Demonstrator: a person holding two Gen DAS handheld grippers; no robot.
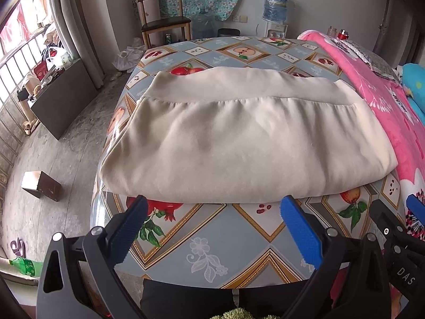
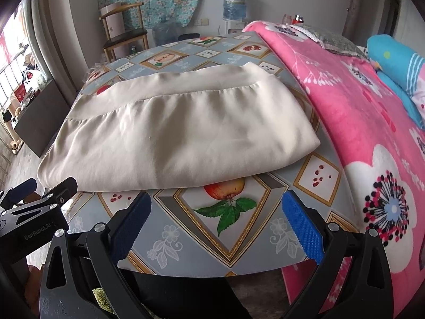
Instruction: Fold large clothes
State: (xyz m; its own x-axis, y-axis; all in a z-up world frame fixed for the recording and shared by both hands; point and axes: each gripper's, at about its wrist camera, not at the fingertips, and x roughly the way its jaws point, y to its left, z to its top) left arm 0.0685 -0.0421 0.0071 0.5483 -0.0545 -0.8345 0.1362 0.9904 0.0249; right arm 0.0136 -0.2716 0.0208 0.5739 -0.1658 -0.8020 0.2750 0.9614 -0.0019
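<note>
Cream garment [image 1: 247, 138] folded into a thick rectangle, lying flat on the table [image 1: 212, 239] with its patterned fruit-and-flower cloth; wide smooth hem band along the far edge, gathered fabric below it, near folded edge rounded and slightly overhanging its own lower layers. Right end of the garment just beside the pink floral blanket [image 2: 372, 133], possibly touching it. Left end close to the table's left edge.

Left gripper [image 1: 215, 207] released, blue pads spread wide, hovering over the bare tablecloth just near of the garment's front edge, holding nothing. Right gripper [image 2: 216, 207] likewise spread wide and empty, low over the cloth near the garment's right front corner, fingertips apart from the fabric. Both side by side, each visible at the edge of the other's view.

Farther back: wooden chair [image 1: 164, 18] against the wall, water dispenser [image 1: 276, 8] with blue bottle, floral curtain behind
</note>
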